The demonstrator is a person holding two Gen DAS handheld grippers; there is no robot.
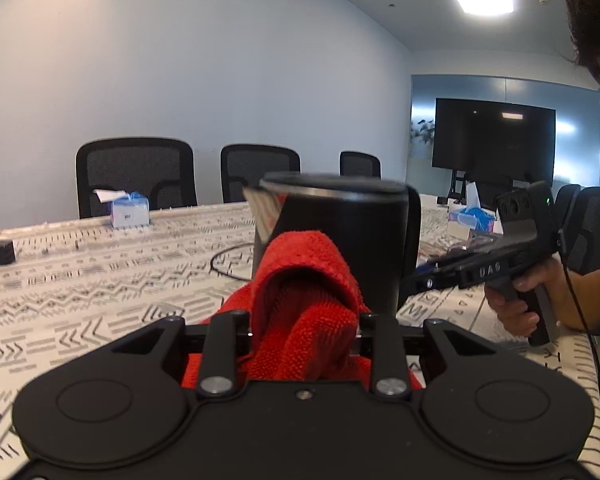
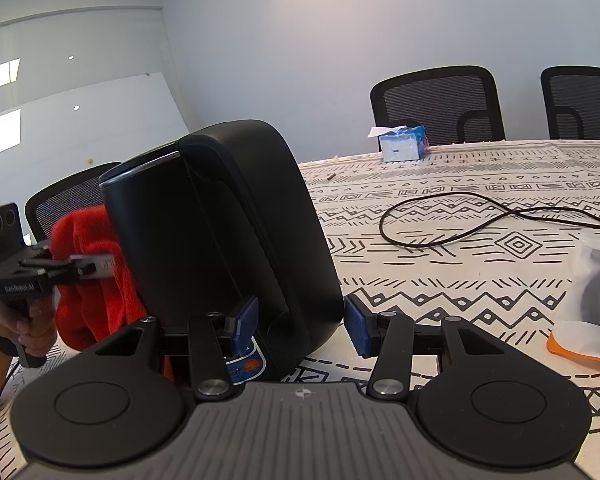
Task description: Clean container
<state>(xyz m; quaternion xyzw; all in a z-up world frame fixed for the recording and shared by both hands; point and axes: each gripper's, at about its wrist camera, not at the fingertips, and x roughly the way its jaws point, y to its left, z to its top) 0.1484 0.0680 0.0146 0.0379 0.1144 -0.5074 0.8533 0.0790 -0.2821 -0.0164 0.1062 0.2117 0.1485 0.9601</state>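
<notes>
**Kettle gripped by its handle, red cloth pressing against its side**

Much is being hidden here. In the left wrist view the red cloth (image 1: 304, 312) is bunching up between the left gripper (image 1: 304, 330) fingers and covering their pads, and it is blocking the lower part of the black electric kettle (image 1: 340, 236). The kettle's base is lying out of sight behind the cloth and gripper body. The person is being cut off at the right edge, with only hair, a sleeve and a hand (image 1: 516, 300) showing. In the right wrist view the kettle's spout is facing away, and a bagged item (image 2: 596, 300) at the right edge is too cropped to name.

The left gripper is clamping the red cloth, which is touching the near side of the kettle. The right gripper (image 2: 300, 328) is closing its blue pads (image 2: 358, 330) around the kettle's handle (image 2: 260, 216), low down; the left pad is touching it, while the right pad is looking just beside it.

The kettle is standing tilted on the patterned tablecloth (image 2: 460, 280), near the table's near edge, with a black cable (image 2: 480, 212) lying farther off.
</notes>
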